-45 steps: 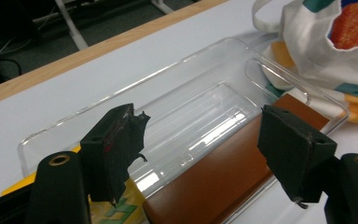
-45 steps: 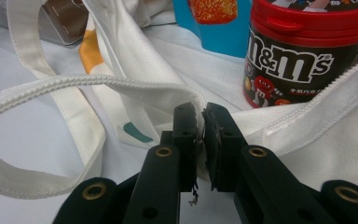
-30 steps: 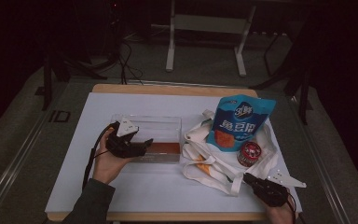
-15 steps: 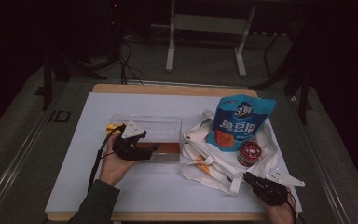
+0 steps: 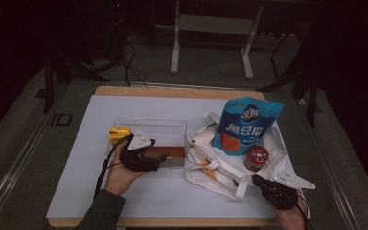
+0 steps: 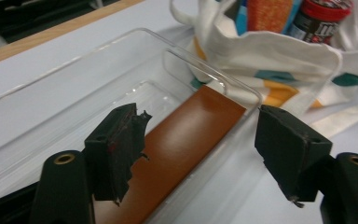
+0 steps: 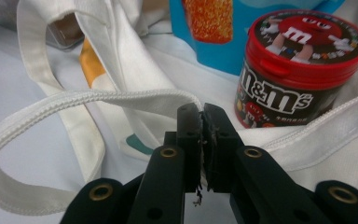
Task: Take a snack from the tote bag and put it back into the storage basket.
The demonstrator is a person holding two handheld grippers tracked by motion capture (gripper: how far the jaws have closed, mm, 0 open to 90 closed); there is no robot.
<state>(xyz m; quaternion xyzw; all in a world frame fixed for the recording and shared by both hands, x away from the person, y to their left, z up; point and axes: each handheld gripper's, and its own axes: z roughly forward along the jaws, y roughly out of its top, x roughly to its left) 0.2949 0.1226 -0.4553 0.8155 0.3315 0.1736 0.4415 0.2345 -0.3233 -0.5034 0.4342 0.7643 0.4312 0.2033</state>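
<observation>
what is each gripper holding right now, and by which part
The right gripper pinches the tote bag by its strap. The left gripper holds nothing; its jaws stand open over the clear box.

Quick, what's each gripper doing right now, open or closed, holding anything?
Left gripper: open, empty, jaws over the brown bar in the clear tray.
Right gripper: shut on the tote bag strap.

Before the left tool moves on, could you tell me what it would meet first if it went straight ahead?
Probably the brown bar in the clear box; the left tool stands open over it, aimed along the bar. Past it lies the bag; depth is unclear.
</observation>
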